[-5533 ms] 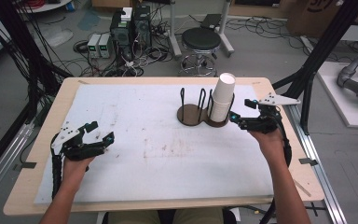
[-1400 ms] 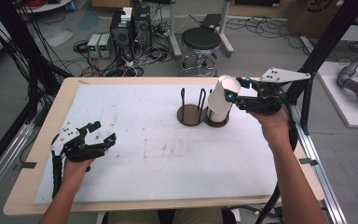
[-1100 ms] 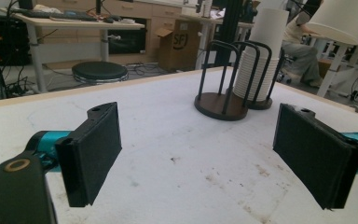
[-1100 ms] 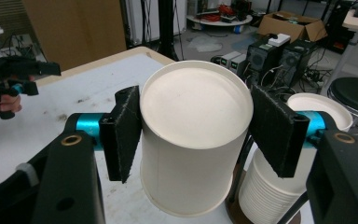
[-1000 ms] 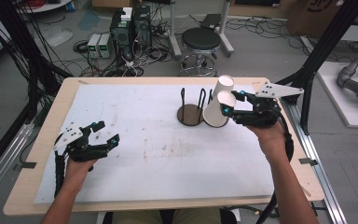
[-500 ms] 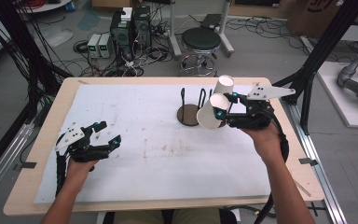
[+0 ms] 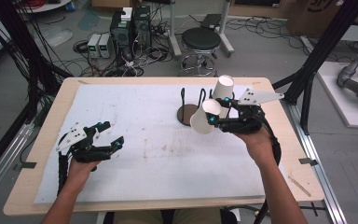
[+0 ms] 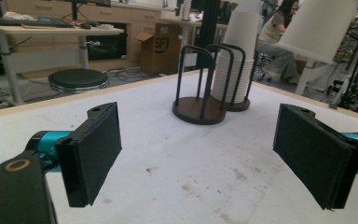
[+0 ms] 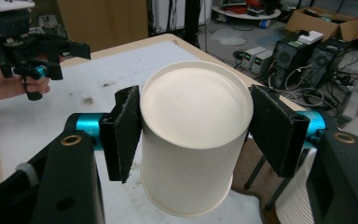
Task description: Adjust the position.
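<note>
Right gripper (image 7: pixel 213 120) clamping cup (image 7: pixel 205 116) sideways, above table (image 7: pixel 42 140) beside rack (image 7: pixel 192 106). Left gripper (image 7: pixel 112 136) gaping wide, holding nothing, hovering over table. Box (image 8: pixel 154 46) behind reading "SFJ".

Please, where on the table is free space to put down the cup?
The white mat is bare between the left gripper and the cup rack. It is crowded by the stack of cups, where the right gripper holds the cup.
</note>
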A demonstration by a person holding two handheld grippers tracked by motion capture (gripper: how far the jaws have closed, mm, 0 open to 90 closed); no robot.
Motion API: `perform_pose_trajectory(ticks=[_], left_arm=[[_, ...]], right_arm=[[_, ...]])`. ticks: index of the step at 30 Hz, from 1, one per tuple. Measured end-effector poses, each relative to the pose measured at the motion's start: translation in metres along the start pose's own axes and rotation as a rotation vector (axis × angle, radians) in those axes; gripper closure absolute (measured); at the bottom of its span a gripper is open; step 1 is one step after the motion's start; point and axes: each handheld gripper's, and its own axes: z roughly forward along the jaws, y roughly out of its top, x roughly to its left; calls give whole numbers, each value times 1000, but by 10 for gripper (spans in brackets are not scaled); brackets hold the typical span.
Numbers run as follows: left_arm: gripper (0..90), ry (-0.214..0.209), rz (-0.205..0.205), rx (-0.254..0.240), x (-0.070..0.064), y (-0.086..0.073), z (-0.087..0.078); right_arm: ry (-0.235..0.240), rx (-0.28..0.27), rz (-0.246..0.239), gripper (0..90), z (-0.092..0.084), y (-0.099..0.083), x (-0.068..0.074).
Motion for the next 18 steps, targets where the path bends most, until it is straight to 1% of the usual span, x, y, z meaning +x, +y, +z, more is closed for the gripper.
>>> perform_pose_trajectory(ticks=[3, 5, 8, 9, 10, 11, 13, 14, 18], left_arm=[[148, -33, 1, -3, -4, 1, 2], [146, -53, 15, 4, -8, 3, 5], [146, -95, 27, 15, -14, 4, 9], [146, -108, 35, 19, -16, 5, 11], [146, -118, 35, 17, -18, 5, 12], [146, -135, 34, 18, -20, 6, 14], [146, -160, 46, 22, -25, 8, 18], [146, -178, 51, 24, -28, 9, 21], [146, -226, 63, 33, -35, 13, 30]], right_arm=[[25, 4, -5, 373, 8, -5, 3], [48, 8, -11, 373, 14, -8, 5], [76, 13, -16, 372, 22, -11, 8], [86, 16, -15, 372, 25, -11, 9], [104, 12, -19, 372, 28, -12, 11], [110, 13, -21, 372, 29, -12, 13], [127, 12, -31, 373, 33, -13, 17], [134, 12, -35, 372, 35, -13, 19], [162, 13, -46, 372, 43, -12, 27]])
